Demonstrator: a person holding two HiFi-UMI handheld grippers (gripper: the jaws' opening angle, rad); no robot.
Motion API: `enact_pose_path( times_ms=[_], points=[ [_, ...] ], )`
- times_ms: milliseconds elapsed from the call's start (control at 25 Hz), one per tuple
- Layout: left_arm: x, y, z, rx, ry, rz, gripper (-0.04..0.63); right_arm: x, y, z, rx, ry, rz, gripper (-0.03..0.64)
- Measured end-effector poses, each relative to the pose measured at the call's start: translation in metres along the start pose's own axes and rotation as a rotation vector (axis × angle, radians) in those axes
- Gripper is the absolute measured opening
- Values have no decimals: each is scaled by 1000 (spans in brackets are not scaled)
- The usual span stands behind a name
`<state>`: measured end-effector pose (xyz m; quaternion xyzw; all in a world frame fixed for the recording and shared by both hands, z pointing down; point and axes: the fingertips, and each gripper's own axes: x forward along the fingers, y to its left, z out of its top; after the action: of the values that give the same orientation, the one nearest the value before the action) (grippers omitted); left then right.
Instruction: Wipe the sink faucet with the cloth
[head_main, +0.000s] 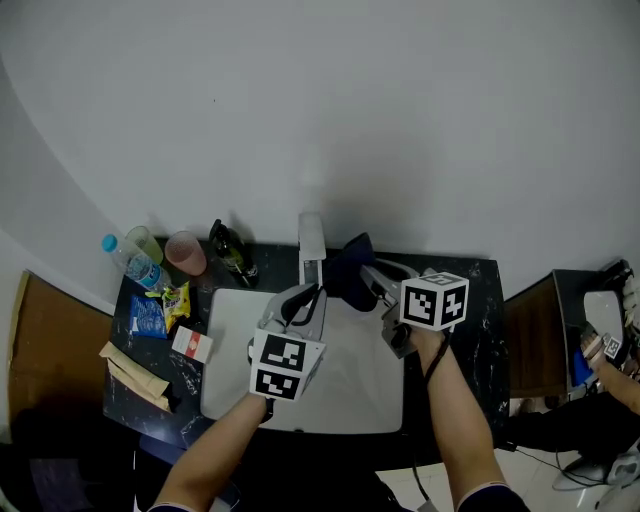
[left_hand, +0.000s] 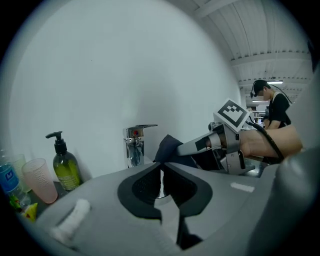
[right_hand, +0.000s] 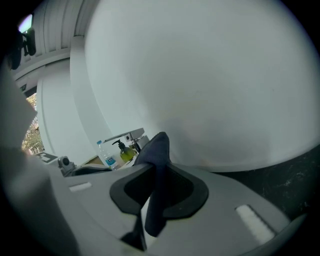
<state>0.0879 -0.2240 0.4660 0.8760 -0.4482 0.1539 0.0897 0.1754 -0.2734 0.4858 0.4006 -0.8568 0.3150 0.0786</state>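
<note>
Right gripper (head_main: 372, 283): jaws clamped on dark cloth (head_main: 348, 268). Cloth just right of faucet (head_main: 311, 248), above sink (head_main: 222, 360). Left gripper (head_main: 303, 298): jaws nearly together, empty, near faucet.

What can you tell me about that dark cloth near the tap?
The cloth is dark navy, soft-looking fabric, bunched up. The right gripper pinches it between its jaws, a rounded fold poking past the tips and a tail hanging below. It is held up just right of the tap, over the back of the sink, apparently not touching the tap.
</note>
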Motion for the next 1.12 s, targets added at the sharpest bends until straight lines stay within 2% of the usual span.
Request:
enact_pose_path(
  times_ms=[120, 240, 280, 320, 360, 440, 600, 840, 1000, 1120],
  points=[
    [-3, 2, -1, 2, -3, 19, 15, 3, 4, -1, -3, 6, 8, 55],
    [-9, 7, 1, 10, -16, 85, 19, 4, 4, -2, -1, 9, 8, 55],
    [-11, 7, 1, 15, -29, 110, 56, 4, 4, -3, 2, 9, 7, 55],
    [-13, 6, 1, 18, -42, 129, 141, 4, 4, -3, 4, 10, 6, 55],
    [-15, 5, 0, 18, -52, 148, 177, 3, 3, -3, 5, 10, 5, 55],
    [-16, 7, -3, 15, -66, 197, 204, 2, 3, -3, 3, 12, 1, 55],
    [-20, 21, -4, -3, -77, 281, 210, 0, 2, -6, -3, 22, -5, 55],
    [-20, 23, -7, 6, -55, 304, 219, -3, -1, -13, 0, 37, -8, 55],
    [-11, 25, -24, -60, 0, 270, 212, 2, 1, -24, -10, 72, -8, 54],
    [-11, 26, -25, -68, -3, 265, 204, 14, 2, -39, -15, 129, -6, 55]
  ],
)
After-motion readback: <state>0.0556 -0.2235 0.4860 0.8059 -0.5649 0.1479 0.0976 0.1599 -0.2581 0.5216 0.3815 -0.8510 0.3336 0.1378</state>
